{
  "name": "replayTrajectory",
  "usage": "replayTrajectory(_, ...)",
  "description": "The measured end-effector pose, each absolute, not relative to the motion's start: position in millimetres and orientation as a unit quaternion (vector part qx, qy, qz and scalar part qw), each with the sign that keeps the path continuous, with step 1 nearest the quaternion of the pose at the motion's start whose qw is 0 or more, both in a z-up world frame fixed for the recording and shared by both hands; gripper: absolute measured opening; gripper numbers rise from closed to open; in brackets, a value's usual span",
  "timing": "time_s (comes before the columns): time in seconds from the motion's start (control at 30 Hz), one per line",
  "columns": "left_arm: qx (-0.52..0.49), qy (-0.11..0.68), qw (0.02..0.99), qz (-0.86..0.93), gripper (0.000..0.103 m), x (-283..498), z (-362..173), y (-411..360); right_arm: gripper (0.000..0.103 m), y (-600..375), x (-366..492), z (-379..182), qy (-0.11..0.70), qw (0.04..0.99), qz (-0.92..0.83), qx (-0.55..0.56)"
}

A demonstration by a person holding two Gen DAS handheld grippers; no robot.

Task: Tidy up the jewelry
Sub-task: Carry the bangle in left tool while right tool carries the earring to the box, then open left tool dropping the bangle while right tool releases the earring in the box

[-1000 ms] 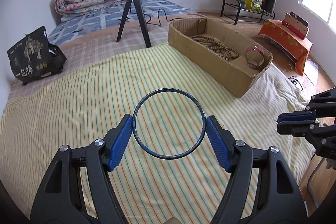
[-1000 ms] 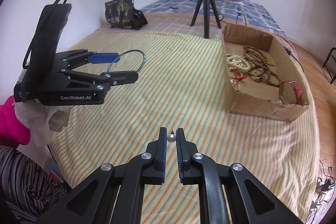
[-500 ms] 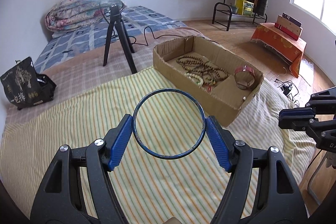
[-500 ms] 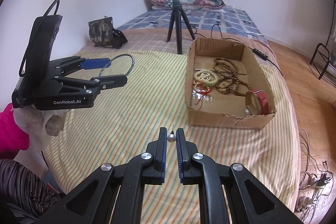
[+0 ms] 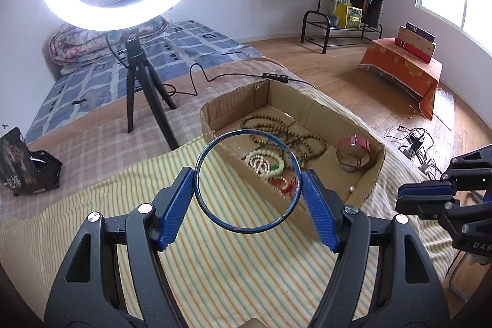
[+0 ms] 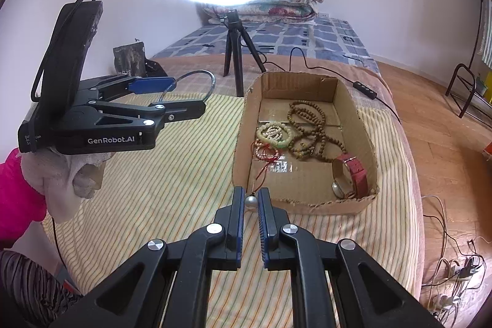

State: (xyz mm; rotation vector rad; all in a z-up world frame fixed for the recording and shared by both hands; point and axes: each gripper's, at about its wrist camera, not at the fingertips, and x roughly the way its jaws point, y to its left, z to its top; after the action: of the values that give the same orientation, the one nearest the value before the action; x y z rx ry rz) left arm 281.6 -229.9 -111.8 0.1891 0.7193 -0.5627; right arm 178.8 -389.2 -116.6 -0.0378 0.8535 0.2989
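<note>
My left gripper [image 5: 248,185] is shut on a dark blue bangle [image 5: 215,215], held in the air just before the near wall of a cardboard box [image 5: 310,102]. The box [image 6: 240,143] holds brown bead strings [image 6: 307,128], a pale bead bracelet [image 6: 273,135], red cords and a red-strapped watch [image 6: 353,174]. My right gripper [image 6: 251,200] is shut on a small silver pearl earring [image 6: 251,201] at the box's near edge. The left gripper and bangle also show in the right wrist view [image 6: 187,94].
The box lies on a striped yellow blanket [image 6: 172,174] on a bed. A ring light on a black tripod [image 6: 236,57] stands behind the box, with its cable alongside. A black bag [image 5: 21,171] sits at the far left. The bed edge drops to wooden floor on the right.
Both grippers have moved forward toward the cardboard box, each still holding its piece. The box now looks much nearer in both views.
</note>
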Motion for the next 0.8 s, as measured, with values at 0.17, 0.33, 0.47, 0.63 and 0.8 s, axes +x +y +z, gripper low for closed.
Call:
replayTrajectory(0.17, 0.087, 0.352, 0.891, -0.275, 0.073, 298, -116, -243, 0.007, -393, 191, -119, 0.413, 0.899, 0.142, -0.018)
replayTrajectory(0.33, 0.089, 0.351, 0.890, -0.277, 0.073, 314, -119, -256, 0.007, -398, 202, -124, 0.416, 0.898, 0.141, -0.015)
replayTrajectory(0.47, 0.090, 0.350, 0.890, -0.278, 0.073, 325, -120, -265, 0.007, -400, 211, -128, 0.419, 0.897, 0.141, -0.015)
replayTrajectory(0.63, 0.085, 0.355, 0.889, -0.277, 0.073, 338, -125, -275, 0.007, -404, 224, -135, 0.422, 0.896, 0.138, -0.010)
replayTrajectory(0.8, 0.089, 0.357, 0.889, -0.273, 0.073, 348, -130, -284, 0.007, -409, 235, -139, 0.425, 0.895, 0.133, -0.006)
